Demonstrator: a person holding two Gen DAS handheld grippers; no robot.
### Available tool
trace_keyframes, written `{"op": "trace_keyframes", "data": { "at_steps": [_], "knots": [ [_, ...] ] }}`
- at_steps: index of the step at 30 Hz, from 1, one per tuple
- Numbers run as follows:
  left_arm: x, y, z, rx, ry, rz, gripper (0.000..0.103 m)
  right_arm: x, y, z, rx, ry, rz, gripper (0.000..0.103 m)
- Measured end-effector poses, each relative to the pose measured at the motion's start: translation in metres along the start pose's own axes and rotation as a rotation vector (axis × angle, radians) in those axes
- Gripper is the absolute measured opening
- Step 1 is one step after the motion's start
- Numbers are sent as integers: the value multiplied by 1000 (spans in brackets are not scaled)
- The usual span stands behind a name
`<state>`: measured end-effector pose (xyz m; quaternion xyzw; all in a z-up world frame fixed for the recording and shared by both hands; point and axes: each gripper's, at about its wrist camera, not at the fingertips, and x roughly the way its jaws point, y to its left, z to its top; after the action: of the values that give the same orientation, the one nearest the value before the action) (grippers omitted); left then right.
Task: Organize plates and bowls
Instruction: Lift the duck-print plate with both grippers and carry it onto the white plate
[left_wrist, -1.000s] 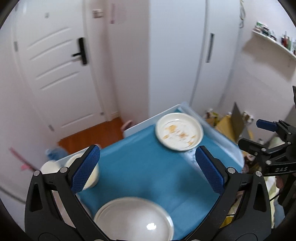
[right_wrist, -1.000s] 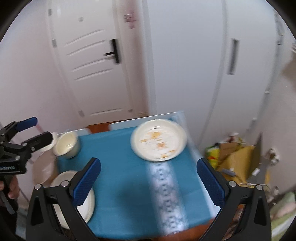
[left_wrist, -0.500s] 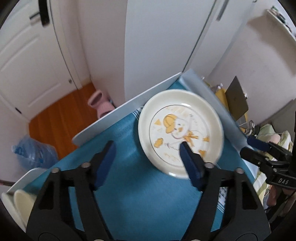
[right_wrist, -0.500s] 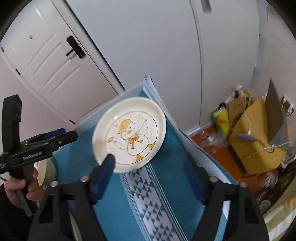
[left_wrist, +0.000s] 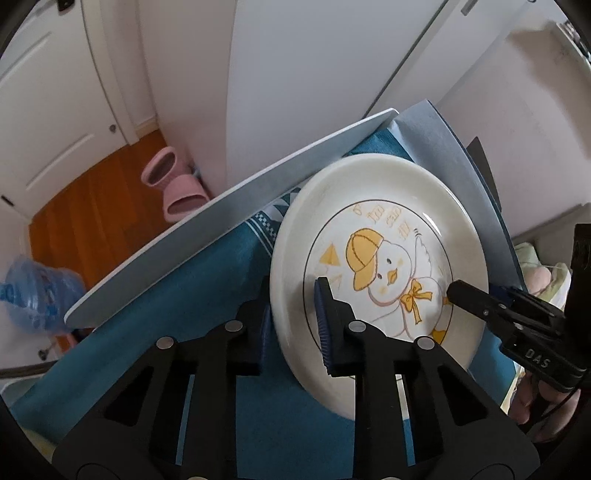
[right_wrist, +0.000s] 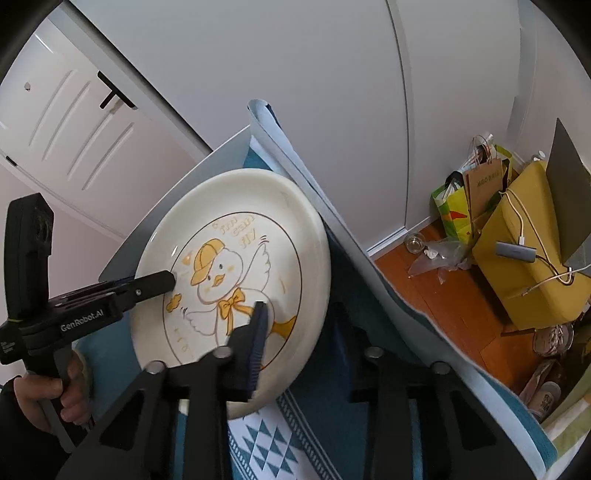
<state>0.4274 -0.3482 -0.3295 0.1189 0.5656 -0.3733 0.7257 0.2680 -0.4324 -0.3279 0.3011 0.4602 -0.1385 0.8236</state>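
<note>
A white plate (left_wrist: 384, 221) printed with a cartoon duck in a yellow cap lay near the far corner of a table (left_wrist: 229, 210) covered by a teal tablecloth (left_wrist: 207, 291), its rim close to the table's pale far edge. Both grippers had just been closing, each with the plate's rim between its jaws. The left gripper (left_wrist: 293, 321) was clamped on the plate's left rim, one blue pad on the plate's face and the other finger outside and beneath the rim. The right gripper (right_wrist: 295, 343) was clamped on the opposite rim in the same way, one pad over the duck picture and the other finger under the edge. Open teal cloth lay in front of the plate. Beyond the far edge stood white cabinet doors (left_wrist: 314, 74) and a white door (right_wrist: 74, 122), close to the table. Pink slippers (left_wrist: 173, 184) and a blue water jug (left_wrist: 33, 291) sat on the wooden floor to the left. To the right, a yellow box (right_wrist: 528, 251) and paper shopping bags (right_wrist: 476, 192) holding unclear contents crowded the floor.
</note>
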Motion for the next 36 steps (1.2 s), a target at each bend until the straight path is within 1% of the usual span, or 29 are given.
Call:
{"op": "trace_keyframes", "data": {
  "at_steps": [1,2,11,16,19,22,27,29,34,36],
  "knots": [
    [0,0,1,-1,-2,-1,18,2,1,1,-5,1,-6,18],
    [0,0,1,-3,-5,-2,18,4,2,2,-6,2,-12,18],
    [-8,-6,0,11,-19,47,18,3,1,3,-4,3,7,17],
    [-35,-14,-7,-2,-54,67,18,-9,10,5,-49,-17,17,17],
    [-54,-15,-13,-14,-89,68,18,-21,17,8,-75,-40,27,17],
    [-82,-20,-23,-22,-131,77,18,-38,25,9,-99,-69,44,17],
    [-135,-25,-48,-46,-206,93,18,-76,48,4,-168,-115,74,17],
    [-161,-25,-65,-57,-243,100,18,-91,59,-1,-198,-125,86,17],
    [-209,-28,-112,-96,-301,128,18,-125,85,-30,-267,-135,128,17],
    [-228,-29,-133,-110,-323,150,18,-133,95,-44,-297,-119,140,17]
  ]
}}
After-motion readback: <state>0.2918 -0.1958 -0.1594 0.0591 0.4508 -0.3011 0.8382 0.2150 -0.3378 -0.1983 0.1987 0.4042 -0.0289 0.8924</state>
